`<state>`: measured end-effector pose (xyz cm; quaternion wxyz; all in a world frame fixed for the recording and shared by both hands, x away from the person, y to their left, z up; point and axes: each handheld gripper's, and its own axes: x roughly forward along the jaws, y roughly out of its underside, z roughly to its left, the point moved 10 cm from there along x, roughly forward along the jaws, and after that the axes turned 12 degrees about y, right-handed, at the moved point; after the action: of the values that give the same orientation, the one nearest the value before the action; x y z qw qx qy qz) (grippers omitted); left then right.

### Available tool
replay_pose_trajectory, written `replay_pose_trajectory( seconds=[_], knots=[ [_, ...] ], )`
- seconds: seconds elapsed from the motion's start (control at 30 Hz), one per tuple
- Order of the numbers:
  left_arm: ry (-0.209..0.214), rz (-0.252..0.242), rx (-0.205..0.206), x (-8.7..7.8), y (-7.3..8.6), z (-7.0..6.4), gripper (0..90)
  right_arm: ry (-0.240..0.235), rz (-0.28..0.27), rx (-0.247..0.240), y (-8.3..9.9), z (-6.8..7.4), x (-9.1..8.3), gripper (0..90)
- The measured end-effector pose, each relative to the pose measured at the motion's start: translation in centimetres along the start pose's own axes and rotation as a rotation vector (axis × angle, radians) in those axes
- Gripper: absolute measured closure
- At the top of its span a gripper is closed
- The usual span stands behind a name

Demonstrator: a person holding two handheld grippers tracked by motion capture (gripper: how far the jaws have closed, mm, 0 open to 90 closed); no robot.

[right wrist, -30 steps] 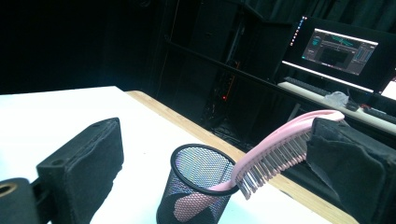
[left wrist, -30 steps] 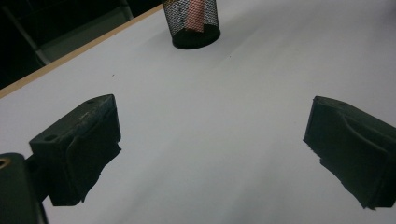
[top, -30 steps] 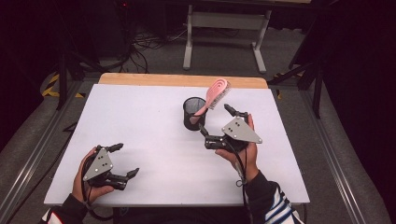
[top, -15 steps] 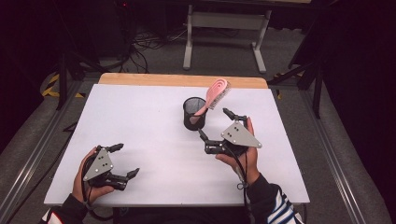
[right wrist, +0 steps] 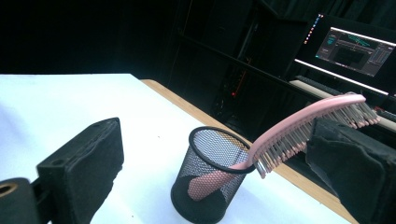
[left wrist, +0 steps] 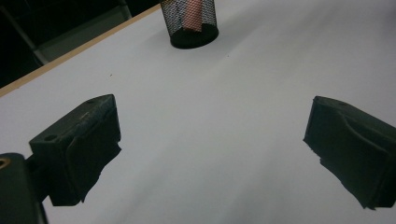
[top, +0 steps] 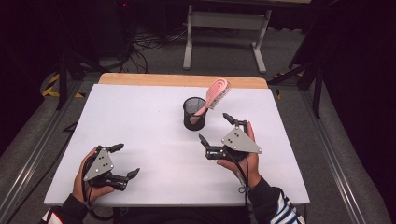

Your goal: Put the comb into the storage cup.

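Note:
A black mesh cup (top: 194, 113) stands upright on the white table (top: 140, 121), a little past its middle. A pink hairbrush (top: 215, 94) leans in it, handle down, bristled head sticking out over the rim to the right. The right gripper view shows the mesh cup (right wrist: 215, 175) and the pink hairbrush (right wrist: 303, 126) close ahead. My right gripper (top: 215, 130) hovers open just right of and nearer than the cup, holding nothing. My left gripper (top: 126, 161) rests open near the front left edge, empty. The left gripper view has the cup (left wrist: 189, 21) far off.
A wooden strip (top: 182, 80) runs along the table's far edge. Beyond it stand a grey metal stand (top: 224, 28), cables and dark floor. A lit monitor (right wrist: 357, 46) glows in the dark background of the right gripper view.
My right gripper has drawn back from the cup, toward the person and slightly right, staying open. The brush stays in the cup. The left gripper has not moved.

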<state>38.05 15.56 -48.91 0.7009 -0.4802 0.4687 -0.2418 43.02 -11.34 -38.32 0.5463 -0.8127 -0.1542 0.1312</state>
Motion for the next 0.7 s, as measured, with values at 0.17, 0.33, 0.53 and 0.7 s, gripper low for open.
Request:
replay_pose_trajectory(
  seconds=[0.17,0.33,0.53,0.7],
  knots=[
    [0.003,-0.003,0.0,0.0,0.0,-0.1,4.5,-0.001,0.003,-0.008,0.4,0.0,-0.3,4.9],
    [0.001,0.0,0.0,0.0,0.0,0.0,4.5,0.002,0.006,-0.017,0.9,-0.1,-0.7,4.9],
    [0.003,0.004,0.007,0.2,0.0,-0.1,4.5,-0.002,0.012,-0.042,1.5,0.0,-1.0,4.9],
    [0.002,0.004,0.009,0.1,0.0,-0.1,4.4,-0.006,0.014,-0.052,1.9,0.0,-1.4,4.9]
  ],
)
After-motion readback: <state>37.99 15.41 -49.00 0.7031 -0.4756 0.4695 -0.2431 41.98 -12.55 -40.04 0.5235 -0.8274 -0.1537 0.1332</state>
